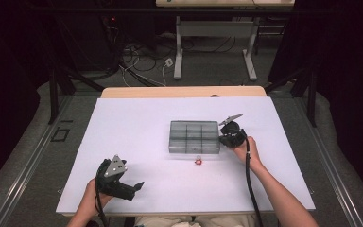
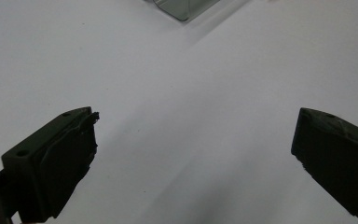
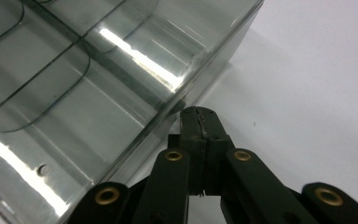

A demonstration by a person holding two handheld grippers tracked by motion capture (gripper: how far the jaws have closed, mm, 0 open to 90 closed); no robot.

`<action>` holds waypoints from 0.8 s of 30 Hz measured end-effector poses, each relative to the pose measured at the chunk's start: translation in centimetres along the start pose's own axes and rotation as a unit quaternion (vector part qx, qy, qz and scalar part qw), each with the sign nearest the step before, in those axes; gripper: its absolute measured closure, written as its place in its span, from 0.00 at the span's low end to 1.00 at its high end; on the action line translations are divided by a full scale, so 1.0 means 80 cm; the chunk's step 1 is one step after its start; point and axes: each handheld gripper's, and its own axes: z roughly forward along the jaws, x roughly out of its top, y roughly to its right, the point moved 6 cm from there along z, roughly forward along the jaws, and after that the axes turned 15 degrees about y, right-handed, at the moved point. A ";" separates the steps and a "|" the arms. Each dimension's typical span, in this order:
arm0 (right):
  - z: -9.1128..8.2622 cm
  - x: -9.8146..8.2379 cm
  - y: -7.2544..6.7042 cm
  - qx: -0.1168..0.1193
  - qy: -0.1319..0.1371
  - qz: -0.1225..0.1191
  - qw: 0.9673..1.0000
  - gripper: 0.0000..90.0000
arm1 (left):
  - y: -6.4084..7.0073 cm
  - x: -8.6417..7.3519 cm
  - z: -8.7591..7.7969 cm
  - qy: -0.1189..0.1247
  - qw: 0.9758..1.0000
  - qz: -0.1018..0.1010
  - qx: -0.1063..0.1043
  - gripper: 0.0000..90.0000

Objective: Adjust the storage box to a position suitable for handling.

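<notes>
A: Box (image 1: 194,137) sits mid bench (image 1: 123,142), clear plastic w/ little rooms inside. Long side runs left-right in the high view, short ends point at the bench's sides.

B: What's the right gripper (image 3: 199,122) doing?

A: Jaws pressed together, nothing in them. Tip looks right up against the box's right end wall, low down. I think it's the push step, nudging the box.

B: Next?

A: Prob a slow, flat shove so the box slides, not tips. Small red thing (image 1: 198,161) lies just in front of it, so watch that.

B: Left gripper (image 1: 133,187)?

A: Jaws spread wide, empty, near the front edge, well apart from the box.
</notes>
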 end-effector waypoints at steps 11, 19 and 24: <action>0.013 0.005 -0.015 0.015 0.009 0.020 1.000 1.00 | 0.000 0.000 0.000 0.000 1.000 0.003 -0.001 0.00; 0.017 0.008 -0.024 0.021 0.010 0.008 1.000 1.00 | 0.001 0.001 0.000 0.002 1.000 0.003 -0.001 0.00; 0.018 0.008 -0.025 0.020 0.017 0.019 0.999 1.00 | 0.000 0.000 0.000 0.001 1.000 0.003 -0.001 0.00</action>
